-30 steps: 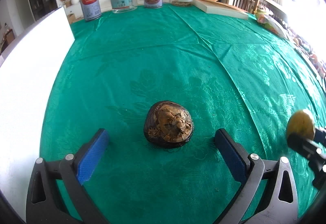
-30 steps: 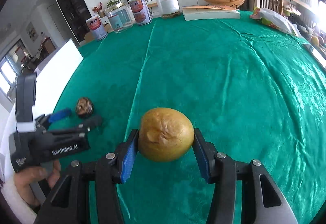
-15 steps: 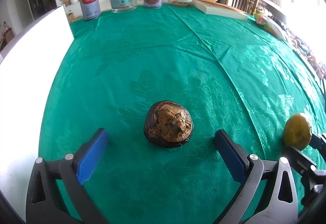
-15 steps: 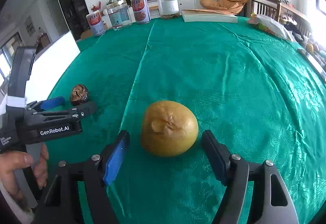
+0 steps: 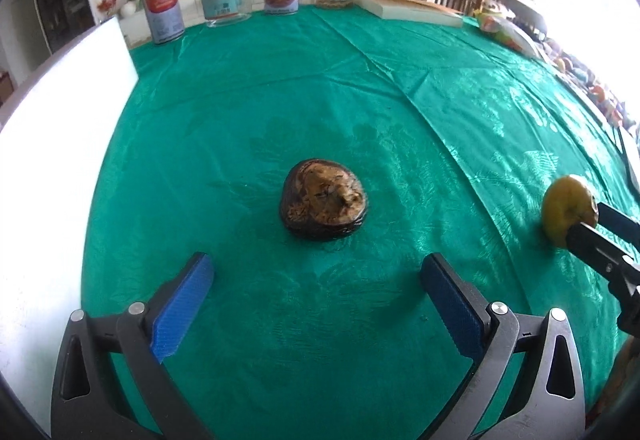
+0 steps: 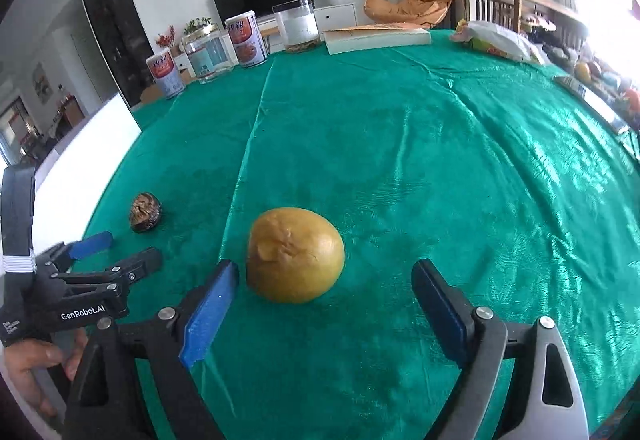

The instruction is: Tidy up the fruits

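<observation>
1. Two fruits on the desk (image 6: pixel 400 144): one yellow fruit (image 6: pixel 295 254), one dark brown fruit (image 6: pixel 145 212).
2. Two printed tins (image 6: pixel 245 41) along the far edge.
3. Two clear jars (image 6: pixel 297 25) beside them.
4. One flat box (image 6: pixel 376 37) at the far edge.
5. Two tongs: left tongs (image 5: pixel 316 304), right tongs (image 6: pixel 324 304).

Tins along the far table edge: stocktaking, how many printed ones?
2: one tin at the row's left end, another tin between the two clear jars. None seems hidden.
</observation>
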Motion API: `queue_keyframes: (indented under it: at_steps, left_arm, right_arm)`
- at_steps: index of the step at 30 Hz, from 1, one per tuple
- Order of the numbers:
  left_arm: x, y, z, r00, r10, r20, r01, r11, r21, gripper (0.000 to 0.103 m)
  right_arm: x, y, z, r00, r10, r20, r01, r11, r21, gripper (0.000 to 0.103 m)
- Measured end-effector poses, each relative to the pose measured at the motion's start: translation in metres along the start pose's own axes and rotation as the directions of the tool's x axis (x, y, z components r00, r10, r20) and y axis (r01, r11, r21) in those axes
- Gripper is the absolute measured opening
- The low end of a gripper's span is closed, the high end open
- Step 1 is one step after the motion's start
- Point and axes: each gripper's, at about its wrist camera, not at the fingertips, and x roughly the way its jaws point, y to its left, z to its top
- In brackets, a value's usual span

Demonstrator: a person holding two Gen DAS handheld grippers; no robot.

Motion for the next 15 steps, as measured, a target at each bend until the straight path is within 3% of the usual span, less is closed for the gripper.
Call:
queue_keyframes:
  at_steps: [9,15]
  left_arm:
    - [0.0,0.002,-0.001,1.0,-0.005,0.001,0.005,1.0,-0.006,0.103]
    - [0.0,0.003,-0.001,1.0,-0.005,0.001,0.005,1.0,-0.008,0.103]
  right_arm:
    - [0.015,0.002,-0.002,0.996,-0.053,-0.067,0.05,0.998,-0.039,0.09]
    - [0.018,0.005,-0.003,0.995,-0.057,-0.08,0.053,0.997,-0.054,0.096]
